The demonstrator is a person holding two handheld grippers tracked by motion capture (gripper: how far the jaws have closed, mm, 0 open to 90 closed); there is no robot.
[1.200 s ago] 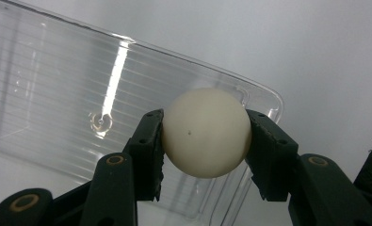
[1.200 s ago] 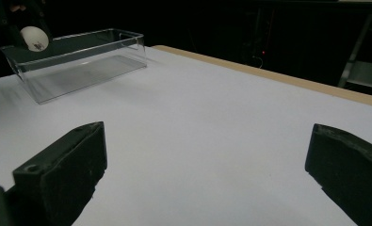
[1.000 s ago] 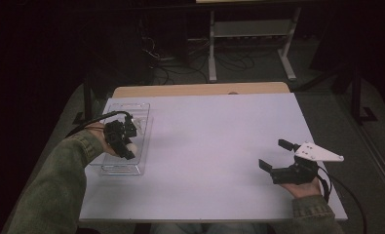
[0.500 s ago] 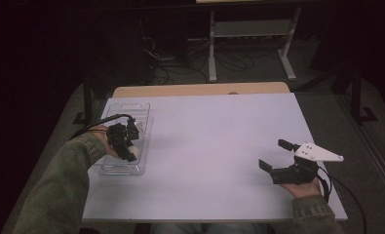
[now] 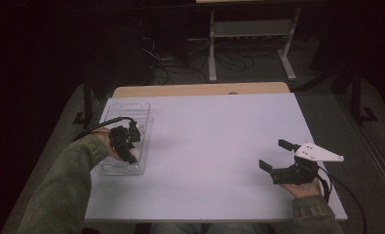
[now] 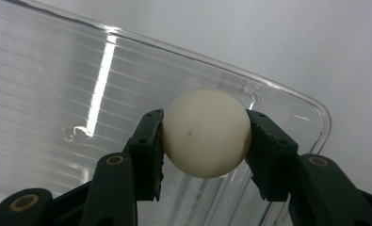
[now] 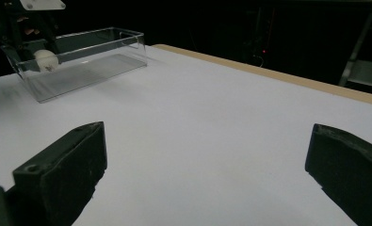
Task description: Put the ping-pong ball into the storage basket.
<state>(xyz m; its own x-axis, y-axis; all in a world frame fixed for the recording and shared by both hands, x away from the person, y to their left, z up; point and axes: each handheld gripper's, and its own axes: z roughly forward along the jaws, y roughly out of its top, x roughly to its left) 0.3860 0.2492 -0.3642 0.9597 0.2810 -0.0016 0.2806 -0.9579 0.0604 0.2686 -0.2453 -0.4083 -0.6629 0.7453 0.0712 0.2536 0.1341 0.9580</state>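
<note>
White ball (image 6: 206, 133): one. Clear plastic tray (image 5: 126, 113): one. Grippers: two, left gripper (image 5: 132, 152) and right gripper (image 5: 277, 155) (one per hand). Grey three-cornered plate (image 5: 319, 152): one in high view. White table (image 5: 214, 146): one. Sleeves: two, both olive green. Metal shelf frame (image 5: 248, 29) in background: one.

No readable text, label, brand, number or sign anywhere: table, clear tray, ball, grippers all unmarked.
</note>
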